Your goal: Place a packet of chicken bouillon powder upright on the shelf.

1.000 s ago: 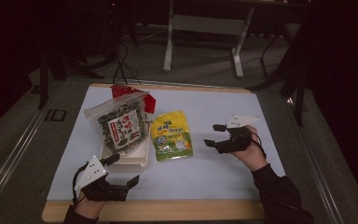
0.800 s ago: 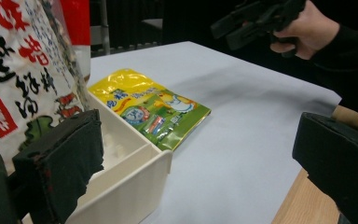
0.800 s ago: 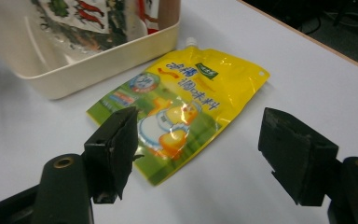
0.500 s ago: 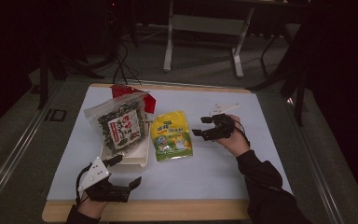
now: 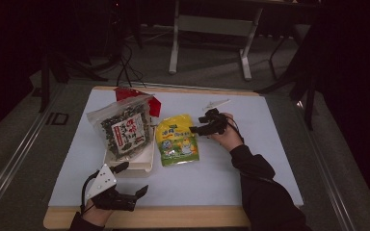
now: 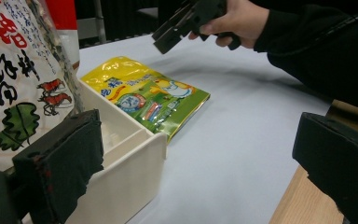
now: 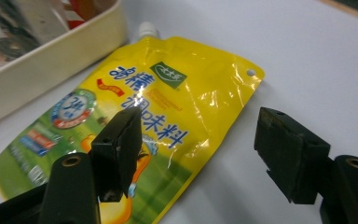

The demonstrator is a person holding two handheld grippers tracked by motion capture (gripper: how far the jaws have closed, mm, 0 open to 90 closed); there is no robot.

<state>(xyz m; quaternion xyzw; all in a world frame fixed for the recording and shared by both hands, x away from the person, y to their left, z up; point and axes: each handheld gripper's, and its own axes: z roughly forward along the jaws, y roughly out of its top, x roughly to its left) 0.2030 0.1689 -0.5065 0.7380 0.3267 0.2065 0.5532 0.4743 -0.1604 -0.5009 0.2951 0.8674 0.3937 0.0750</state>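
Pale table sheet (image 5: pixel 250 163) under dim room. Yellow pouch (image 5: pixel 177 140) flat, just beside cream tray (image 5: pixel 142 163). Right gripper (image 7: pixel 198 154) over pouch's right edge, jaws apart, just been closing, nothing clamped. Left gripper (image 5: pixel 134 179) near front edge, jaws wide, empty.

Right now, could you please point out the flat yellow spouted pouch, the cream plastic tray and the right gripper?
Flat yellow spouted pouch (image 7: pixel 168 107): right gripper view, printed front.
Cream plastic tray (image 6: pixel 135 163): left gripper view, near corner wall.
Right gripper (image 5: pixel 192 130): high view, between its open jaw tips.
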